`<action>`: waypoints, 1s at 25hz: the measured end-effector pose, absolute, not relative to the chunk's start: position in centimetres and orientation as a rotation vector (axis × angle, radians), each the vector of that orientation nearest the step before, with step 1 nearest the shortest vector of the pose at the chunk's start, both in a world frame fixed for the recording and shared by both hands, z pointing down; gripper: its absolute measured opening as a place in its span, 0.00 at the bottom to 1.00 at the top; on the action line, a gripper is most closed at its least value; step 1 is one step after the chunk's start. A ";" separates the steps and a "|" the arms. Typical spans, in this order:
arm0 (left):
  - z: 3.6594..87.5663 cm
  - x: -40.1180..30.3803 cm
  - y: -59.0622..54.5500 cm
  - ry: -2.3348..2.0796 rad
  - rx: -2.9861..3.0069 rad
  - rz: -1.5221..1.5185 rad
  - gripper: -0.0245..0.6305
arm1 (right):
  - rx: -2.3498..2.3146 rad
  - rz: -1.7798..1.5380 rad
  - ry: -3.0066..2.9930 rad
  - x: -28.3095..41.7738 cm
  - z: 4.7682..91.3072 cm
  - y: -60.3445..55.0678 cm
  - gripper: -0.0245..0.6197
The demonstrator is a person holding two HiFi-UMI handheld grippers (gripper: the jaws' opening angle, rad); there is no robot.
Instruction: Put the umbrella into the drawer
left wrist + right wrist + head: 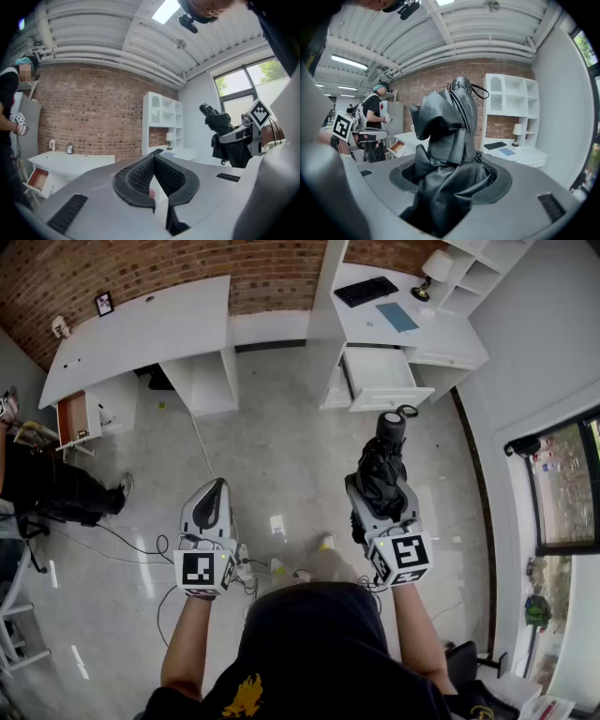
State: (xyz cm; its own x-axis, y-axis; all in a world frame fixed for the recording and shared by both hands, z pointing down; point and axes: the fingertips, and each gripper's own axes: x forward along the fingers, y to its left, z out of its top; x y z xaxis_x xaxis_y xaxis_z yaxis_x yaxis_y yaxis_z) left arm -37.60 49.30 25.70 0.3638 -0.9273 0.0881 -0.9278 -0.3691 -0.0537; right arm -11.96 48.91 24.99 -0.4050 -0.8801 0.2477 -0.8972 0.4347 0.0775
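A folded black umbrella (382, 472) sticks forward out of my right gripper (378, 495), handle end and wrist loop toward the desk. In the right gripper view the umbrella (449, 131) fills the gap between the jaws of the right gripper (451, 177), which is shut on its crumpled fabric. The open white drawer (380, 377) juts from the white desk ahead, a good stretch of floor beyond the umbrella's tip. My left gripper (217, 489) hangs at the left over the floor; its jaws meet at the tip with nothing between them, as the left gripper (154, 160) shows in its own view.
A keyboard (366, 290), a blue pad (397, 316) and a lamp (432, 268) sit on the desk above the drawer. A long white desk (141, 332) stands at the back left. Cables (141, 545) trail on the floor. A person (52, 486) is at the far left.
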 end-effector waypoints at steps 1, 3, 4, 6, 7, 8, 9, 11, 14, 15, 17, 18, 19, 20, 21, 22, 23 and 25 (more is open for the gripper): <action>24.5 -35.0 49.2 -1.736 2.634 0.134 0.07 | 1.588 0.104 -2.430 -10.3 24.5 49.4 0.45; 22.4 -30.1 49.2 -1.686 2.714 0.081 0.07 | 1.674 0.119 -2.405 -6.8 23.7 50.4 0.45; 21.6 -28.1 49.2 -1.664 2.749 0.065 0.07 | 1.715 0.127 -2.388 -5.1 23.5 50.9 0.45; 20.7 -24.7 49.0 -1.620 2.809 0.056 0.07 | 1.792 0.142 -2.348 -1.8 23.3 51.8 0.45; 20.5 -23.1 48.7 -1.597 2.829 0.053 0.07 | 1.825 0.149 -2.327 -0.2 23.3 52.2 0.45; 20.3 -21.6 48.4 -1.574 2.841 0.047 0.07 | 1.853 0.155 -2.306 1.4 23.3 52.6 0.45; 20.1 -20.2 48.1 -1.550 2.848 0.039 0.07 | 1.875 0.161 -2.291 2.9 23.2 53.0 0.45; 19.9 -17.7 47.8 -1.510 2.861 0.044 0.07 | 1.905 0.166 -2.284 5.4 22.8 53.8 0.45; 19.7 -14.9 47.3 -1.476 2.888 0.063 0.07 | 1.943 0.159 -2.284 8.1 22.3 54.3 0.45; 19.5 -14.3 47.1 -1.470 2.893 0.056 0.07 | 1.947 0.155 -2.279 8.7 22.3 54.3 0.45; 19.4 -13.2 46.9 -1.463 2.894 0.044 0.07 | 1.951 0.149 -2.275 9.6 22.1 54.2 0.45; 19.4 -12.8 46.8 -1.460 2.895 0.044 0.07 | 1.955 0.148 -2.276 9.9 22.1 54.2 0.45; 19.4 -12.4 46.7 -1.456 2.898 0.045 0.07 | 1.961 0.148 -2.279 10.1 22.0 54.1 0.45; 19.3 -12.0 46.6 -1.452 2.904 0.046 0.07 | 1.966 0.150 -2.281 10.3 21.9 54.0 0.45; 19.2 -11.8 46.5 -1.451 2.911 0.046 0.07 | 1.970 0.153 -2.283 10.4 21.8 53.9 0.45; 19.0 -11.7 46.4 -1.449 2.916 0.043 0.07 | 1.971 0.154 -2.283 10.4 21.8 53.9 0.45; 19.0 -11.7 46.4 -1.449 2.917 0.040 0.07 | 1.969 0.154 -2.283 10.3 21.8 53.8 0.45; 18.9 -12.0 46.2 -1.450 2.915 0.037 0.07 | 1.962 0.151 -2.284 10.0 21.7 53.8 0.45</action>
